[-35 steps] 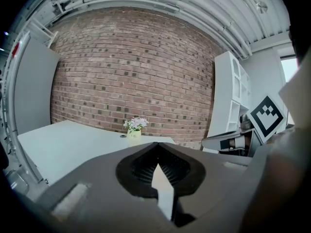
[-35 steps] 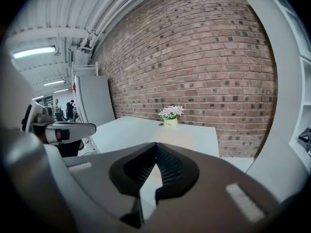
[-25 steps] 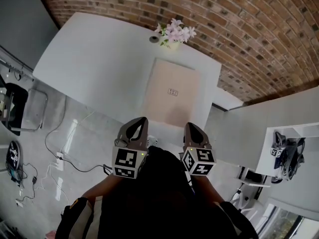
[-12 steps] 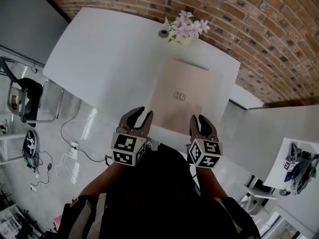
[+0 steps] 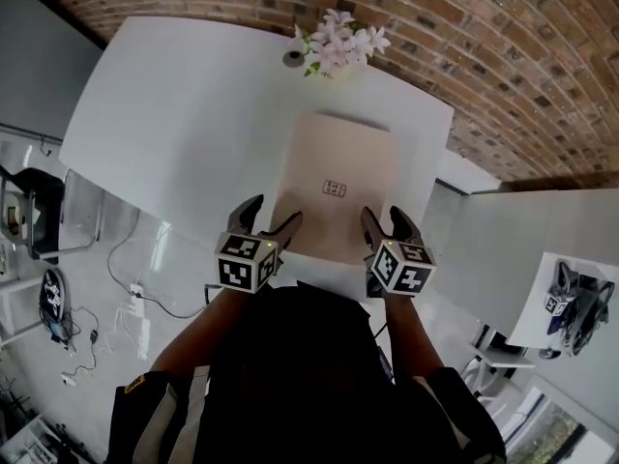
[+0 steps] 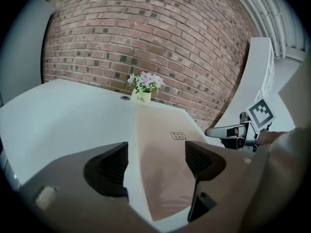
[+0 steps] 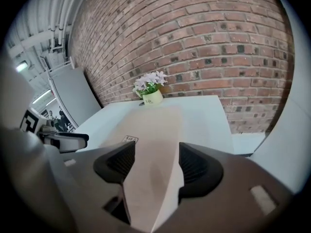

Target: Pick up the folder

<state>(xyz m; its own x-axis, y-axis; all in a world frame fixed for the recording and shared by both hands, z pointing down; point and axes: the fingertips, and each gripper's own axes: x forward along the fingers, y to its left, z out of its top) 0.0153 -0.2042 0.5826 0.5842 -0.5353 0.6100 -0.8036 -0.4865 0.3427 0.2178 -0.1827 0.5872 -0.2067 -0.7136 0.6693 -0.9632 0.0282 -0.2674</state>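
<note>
The folder (image 5: 334, 187) is lying flat on the white table (image 5: 184, 104), just right of the middle of the head view. Its long sides are running away from the person toward the brick wall (image 5: 503, 37). A small printed label (image 5: 335, 188) is sitting near the middle of its tan cover. Beyond its far edge, at the top of the frame, a pale pot of pink flowers (image 5: 337, 51) is standing by the wall. A small round thing (image 5: 293, 57) just left of the pot is too small to name, though it may be a cap.

The left gripper (image 5: 274, 213) is hanging over the folder's near left corner with its jaws spread wide. In the left gripper view the left gripper (image 6: 156, 159) is framing the folder (image 6: 163, 178) and a strip of bare table between its two dark pads, pinching nothing. The right gripper (image 5: 384, 214) is hanging over the near right corner, also spread. In the right gripper view the right gripper (image 7: 154, 161) is showing the folder (image 7: 153, 178) running up between its pads toward the pot (image 7: 152, 98), with nothing clamped.

Each gripper is showing at the edge of the other's view, the right one (image 6: 243, 130) at the right of the left gripper view and the left one (image 7: 63, 141) at the left of the right gripper view. In the head view a chair (image 5: 77, 216) is standing on the floor at the left edge of the frame.
</note>
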